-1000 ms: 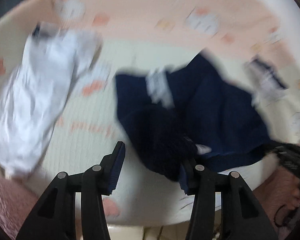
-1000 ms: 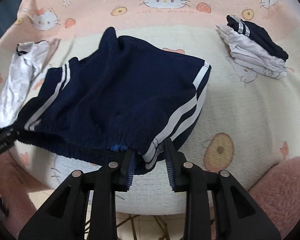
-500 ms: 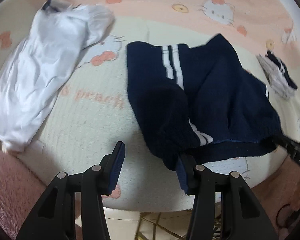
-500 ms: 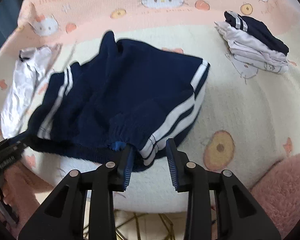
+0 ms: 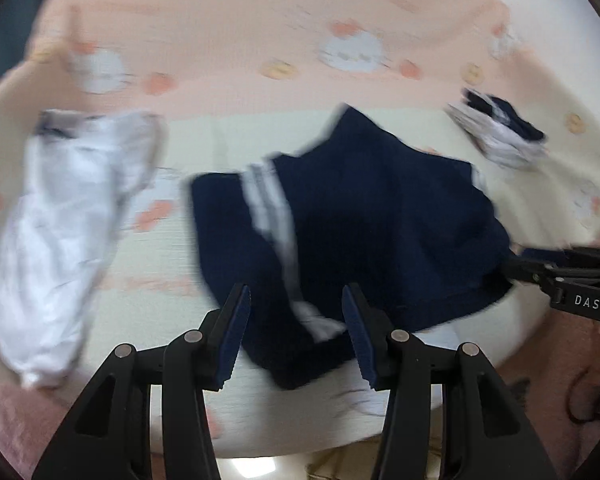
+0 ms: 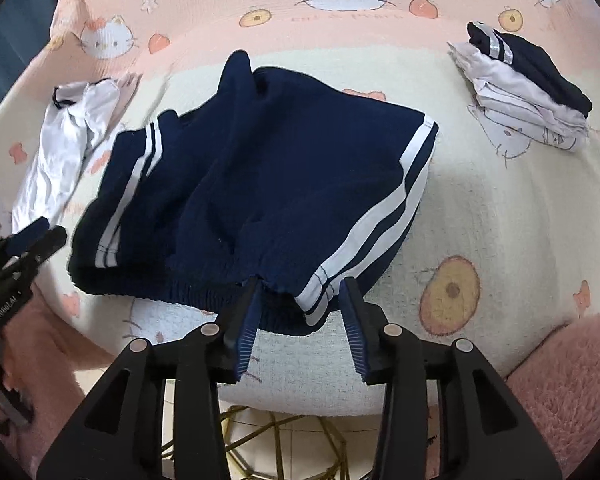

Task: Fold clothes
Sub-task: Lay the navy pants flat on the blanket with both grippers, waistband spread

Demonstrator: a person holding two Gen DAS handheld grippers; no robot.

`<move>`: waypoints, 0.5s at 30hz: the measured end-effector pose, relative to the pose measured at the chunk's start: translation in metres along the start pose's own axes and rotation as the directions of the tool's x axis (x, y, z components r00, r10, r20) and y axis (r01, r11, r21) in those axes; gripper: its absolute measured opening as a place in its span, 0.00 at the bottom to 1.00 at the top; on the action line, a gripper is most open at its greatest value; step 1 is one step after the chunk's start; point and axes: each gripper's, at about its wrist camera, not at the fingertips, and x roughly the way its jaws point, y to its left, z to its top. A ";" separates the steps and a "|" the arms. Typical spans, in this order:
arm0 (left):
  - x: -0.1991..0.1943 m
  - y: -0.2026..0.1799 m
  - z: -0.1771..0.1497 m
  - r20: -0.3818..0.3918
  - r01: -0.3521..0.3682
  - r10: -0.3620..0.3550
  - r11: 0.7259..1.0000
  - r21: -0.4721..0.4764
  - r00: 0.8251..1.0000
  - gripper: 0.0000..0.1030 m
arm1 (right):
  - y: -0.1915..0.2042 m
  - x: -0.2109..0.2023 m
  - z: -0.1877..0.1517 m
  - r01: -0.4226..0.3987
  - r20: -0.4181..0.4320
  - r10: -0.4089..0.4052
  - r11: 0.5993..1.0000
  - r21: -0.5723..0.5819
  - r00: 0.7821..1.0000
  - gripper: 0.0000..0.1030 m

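Readable text: "DAS" in white on the black body of the right gripper [image 5: 512,260] where it enters the left wrist view from the right; "GenRobot.AI" along the body of the left gripper [image 6: 44,236] in the right wrist view. Faint pink lettering on the pink and cream cartoon-cat print cover [image 6: 500,208] is not legible.

Navy blue knit shorts with 2 white side stripes [image 6: 268,184] lie spread on the cover, elastic waistband at the near edge. Crumpled white garment [image 6: 64,152] lies to their left, apart from them. Folded stack of white and navy clothes [image 6: 524,92] sits far right, well apart.

Right jaws: spread, waistband corner between them, pads not pressing it. They have just been opening; 1 s ago they stood narrower around that corner.

Left jaws: spread, shorts' other corner showing between them, no pinch visible. Left wrist view is motion-blurred; 0.5 s ago that corner sat against the right-side pad, now it is centred in the gap.

Pink fluffy fabric [image 6: 560,380] at the lower right.
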 end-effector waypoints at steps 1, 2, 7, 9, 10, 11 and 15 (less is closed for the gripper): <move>0.007 -0.006 0.002 -0.025 0.022 -0.021 0.999 0.026 0.999 0.49 | 0.003 -0.005 0.000 -0.002 0.021 0.002 1.000 -0.017 1.000 0.42; 0.018 -0.012 0.003 -0.057 0.026 -0.022 0.998 0.062 0.998 0.49 | 0.007 -0.009 0.001 0.000 0.039 0.001 1.000 -0.031 0.999 0.42; 0.057 -0.028 -0.005 -0.193 0.053 -0.030 0.992 0.112 0.981 0.49 | 0.000 -0.007 0.005 0.026 0.045 -0.026 1.000 0.010 0.999 0.42; 0.064 -0.035 -0.009 -0.201 0.029 0.005 0.985 0.168 0.980 0.48 | -0.015 -0.008 0.005 0.035 0.047 -0.038 0.997 0.062 0.998 0.43; 0.067 -0.038 -0.011 -0.197 0.018 0.021 0.981 0.194 0.980 0.46 | -0.023 -0.009 0.005 0.031 0.046 -0.036 0.996 0.089 0.998 0.45; 0.066 -0.039 -0.011 -0.186 0.015 0.023 0.980 0.200 0.982 0.36 | -0.029 -0.008 0.004 0.025 0.041 -0.030 0.993 0.111 0.999 0.47; 0.051 -0.025 -0.011 -0.139 -0.001 0.018 0.993 0.119 0.990 0.18 | -0.037 -0.001 0.003 0.019 0.019 -0.022 0.990 0.142 1.000 0.49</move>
